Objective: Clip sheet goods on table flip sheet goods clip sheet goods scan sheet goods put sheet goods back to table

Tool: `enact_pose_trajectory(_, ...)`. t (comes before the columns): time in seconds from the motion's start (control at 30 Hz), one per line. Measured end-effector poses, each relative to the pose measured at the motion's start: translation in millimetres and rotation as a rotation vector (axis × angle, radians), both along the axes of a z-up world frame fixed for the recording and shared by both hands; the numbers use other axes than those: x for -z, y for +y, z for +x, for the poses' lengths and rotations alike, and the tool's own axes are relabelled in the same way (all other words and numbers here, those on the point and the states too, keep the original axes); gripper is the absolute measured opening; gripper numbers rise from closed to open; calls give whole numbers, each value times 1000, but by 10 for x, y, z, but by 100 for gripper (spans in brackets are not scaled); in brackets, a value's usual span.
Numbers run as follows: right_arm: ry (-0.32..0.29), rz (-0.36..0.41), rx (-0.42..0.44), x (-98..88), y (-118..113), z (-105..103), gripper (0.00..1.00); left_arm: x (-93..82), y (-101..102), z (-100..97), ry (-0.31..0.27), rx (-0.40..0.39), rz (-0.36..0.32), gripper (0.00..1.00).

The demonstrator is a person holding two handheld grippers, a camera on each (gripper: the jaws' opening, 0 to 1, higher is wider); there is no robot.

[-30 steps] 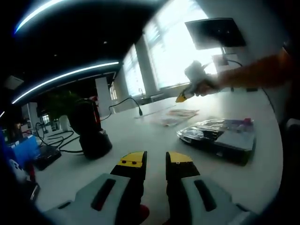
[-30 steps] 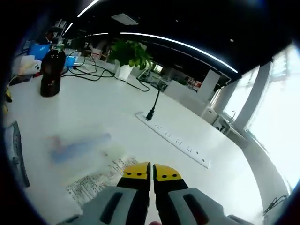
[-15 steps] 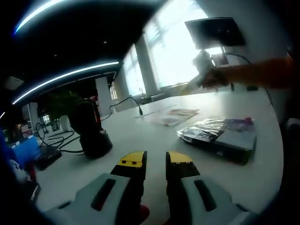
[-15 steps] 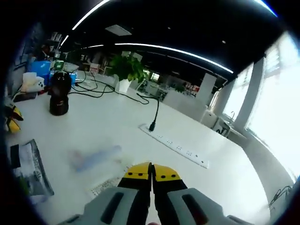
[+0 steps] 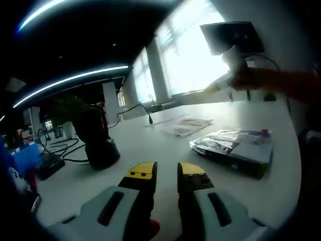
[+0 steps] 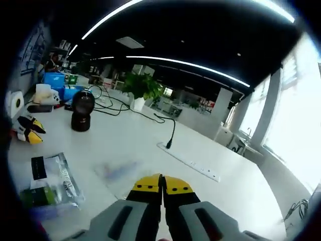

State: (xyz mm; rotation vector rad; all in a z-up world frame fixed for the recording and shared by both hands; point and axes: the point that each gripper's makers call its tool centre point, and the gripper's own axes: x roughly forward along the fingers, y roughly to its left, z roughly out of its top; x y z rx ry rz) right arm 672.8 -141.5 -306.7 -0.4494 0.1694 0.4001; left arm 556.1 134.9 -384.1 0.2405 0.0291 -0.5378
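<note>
Fingers of the left gripper (image 5: 166, 173) stand slightly apart, empty, near the silver foil sheet-goods packs (image 5: 235, 145) on the white table (image 5: 150, 145); right gripper (image 6: 162, 185), closed, seemingly pinches a blurred translucent sheet (image 6: 120, 171), suggesting the scan step, toward the black dome scanner (image 6: 82, 110).

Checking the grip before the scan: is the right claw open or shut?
Shut: in the right gripper view the right claw has its yellow tips pressed together; a sheet between them cannot be made out.

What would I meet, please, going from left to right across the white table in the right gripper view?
Yellow-tipped left gripper → clear packaged sheet goods → black barcode scanner → blurred flat sheet pack → white power strip.
</note>
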Motion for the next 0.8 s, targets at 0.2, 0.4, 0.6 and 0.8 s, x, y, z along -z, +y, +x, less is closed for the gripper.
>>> enact_pose_trajectory(0.2, -36, 47, -4, -54, -65, -288, 0, 17, 0, 7, -1, -8, 18, 9)
enact_pose_trajectory(0.4, -88, 36, 5, -87, -110, -514, 0, 19, 12, 10, -2, -15, 21, 9)
enact_pose_trajectory(0.6, -92, 67, -19, -68, -88, -701, 0, 19, 21, 8, -3, -22, 24, 9)
enact_pose_trajectory(0.8, -86, 104, -30, -6, -101, -864, 0, 14, 25, 5, -5, -25, 22, 9)
